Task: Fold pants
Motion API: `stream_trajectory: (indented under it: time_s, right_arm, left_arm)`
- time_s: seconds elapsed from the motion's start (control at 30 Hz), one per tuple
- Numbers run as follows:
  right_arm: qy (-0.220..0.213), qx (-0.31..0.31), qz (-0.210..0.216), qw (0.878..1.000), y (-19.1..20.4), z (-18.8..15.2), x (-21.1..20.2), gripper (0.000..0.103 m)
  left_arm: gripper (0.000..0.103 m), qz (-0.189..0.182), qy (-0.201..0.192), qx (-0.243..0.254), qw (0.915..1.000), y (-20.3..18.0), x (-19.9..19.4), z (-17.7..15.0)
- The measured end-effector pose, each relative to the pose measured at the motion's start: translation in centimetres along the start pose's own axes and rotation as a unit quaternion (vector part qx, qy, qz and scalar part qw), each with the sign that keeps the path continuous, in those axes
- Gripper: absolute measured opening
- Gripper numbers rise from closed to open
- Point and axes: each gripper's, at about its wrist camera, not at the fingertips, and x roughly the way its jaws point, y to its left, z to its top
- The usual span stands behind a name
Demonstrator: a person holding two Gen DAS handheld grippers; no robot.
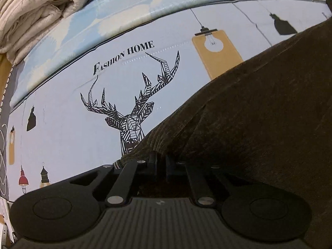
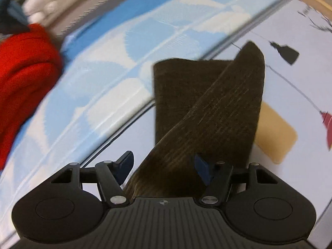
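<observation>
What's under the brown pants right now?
The brown pants lie on the printed bedsheet, covering the lower part of its deer print and one end of a tan lamp tag. Whatever else sits beneath the fabric is hidden.

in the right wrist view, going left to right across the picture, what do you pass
Red cloth → blue and white patterned sheet → dark brown pants → tan lamp-card print → red lamp print.
</observation>
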Motion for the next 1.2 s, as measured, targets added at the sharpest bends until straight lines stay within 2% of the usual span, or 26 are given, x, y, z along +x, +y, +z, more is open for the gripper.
stream_trajectory:
  time_s: [0.03, 0.1, 0.13, 0.17, 0.2, 0.23, 0.27, 0.3, 0.37, 0.53, 0.6, 0.7, 0.73, 0.87, 0.97, 1.0, 1.03, 1.1, 1.13, 1.17, 1.2]
  right_arm:
    - [-0.002, 0.011, -0.005, 1.000, 0.3, 0.0, 0.8, 0.071]
    - [-0.014, 0.006, -0.013, 1.000, 0.9, 0.0, 1.8, 0.084]
    - [-0.024, -0.018, -0.025, 0.999, 1.5, -0.1, 2.1, 0.083]
    - [-0.032, -0.049, -0.046, 0.997, 2.1, -0.3, 2.3, 0.063]
    - [-0.038, -0.082, -0.083, 0.992, 2.5, -0.6, 2.4, 0.029]
    - [-0.042, -0.104, -0.090, 0.990, 2.6, -0.8, 2.1, 0.027]
    - [-0.047, -0.093, -0.075, 0.992, 2.0, -0.9, 1.2, 0.018]
    - [-0.047, -0.078, -0.065, 0.994, 1.3, -0.9, 0.3, 0.014]
    - [-0.054, -0.063, -0.048, 0.995, -0.1, -0.8, -2.2, 0.012]
    - [-0.062, -0.046, 0.021, 0.997, -5.1, -1.6, -11.8, 0.011]
    - [-0.063, -0.043, 0.047, 0.996, -8.6, -2.7, -17.0, 0.011]
    - [-0.061, -0.046, 0.063, 0.995, -13.3, -4.9, -23.1, 0.010]
    - [-0.058, -0.042, 0.067, 0.995, -15.5, -6.2, -25.3, 0.010]
    - [-0.054, -0.041, 0.077, 0.995, -22.5, -12.2, -31.2, 0.010]
    - [-0.023, -0.040, 0.050, 0.998, -26.9, -16.9, -31.4, 0.011]
    - [-0.002, -0.047, 0.031, 0.998, -28.0, -18.5, -30.4, 0.016]
    - [0.017, -0.061, 0.010, 0.998, -28.6, -20.0, -29.0, 0.022]
    - [0.033, -0.093, -0.043, 0.994, -29.3, -22.5, -27.0, 0.029]
    - [0.034, -0.099, -0.055, 0.993, -29.4, -23.2, -26.7, 0.034]
    - [0.031, -0.100, -0.045, 0.993, -29.6, -23.8, -26.7, 0.044]
    - [0.024, -0.093, -0.028, 0.995, -29.8, -24.2, -27.0, 0.051]
  left_arm:
    - [0.007, 0.005, 0.001, 0.001, 1.0000, -0.2, 0.3, 0.1]
    - [0.007, 0.012, 0.004, -0.006, 0.9999, -0.7, 0.8, 0.1]
    - [0.007, 0.014, 0.005, -0.012, 0.9998, -0.7, 1.0, 0.3]
    - [0.007, 0.017, 0.006, -0.016, 0.9997, -0.7, 1.1, 0.4]
    - [0.007, 0.019, 0.005, -0.021, 0.9996, -0.7, 1.0, 0.4]
    - [0.007, 0.021, 0.002, -0.027, 0.9994, -0.7, 0.7, 0.3]
    - [0.007, 0.021, -0.003, -0.035, 0.9991, -0.6, 0.3, 0.1]
    - [0.007, 0.021, -0.011, -0.048, 0.9986, -0.4, -0.4, -0.1]
    - [0.007, 0.011, -0.029, -0.079, 0.9964, 0.2, -2.6, -0.9]
    - [0.006, -0.030, -0.069, -0.141, 0.9872, 1.2, -10.2, -4.6]
    - [0.006, -0.043, -0.074, -0.158, 0.9836, 1.2, -13.0, -7.1]
    - [0.006, -0.051, -0.069, -0.179, 0.9801, 0.4, -16.2, -11.4]
    - [0.000, -0.056, -0.060, -0.189, 0.9786, 0.0, -17.0, -13.2]
    - [0.000, -0.070, -0.033, -0.223, 0.9717, -1.8, -18.8, -20.3]
    - [0.000, -0.075, -0.008, -0.242, 0.9674, -3.1, -18.4, -24.1]
    - [0.000, -0.083, -0.008, -0.252, 0.9640, -3.3, -18.5, -24.9]
    - [0.004, -0.094, -0.009, -0.267, 0.9589, -3.4, -18.6, -25.6]
    - [0.021, -0.120, -0.019, -0.302, 0.9454, -3.3, -18.8, -26.4]
    - [0.042, -0.127, -0.027, -0.313, 0.9408, -3.3, -19.1, -26.5]
    - [0.068, -0.128, -0.034, -0.320, 0.9383, -3.4, -19.4, -26.3]
    - [0.078, -0.119, -0.042, -0.326, 0.9369, -3.6, -19.8, -26.1]
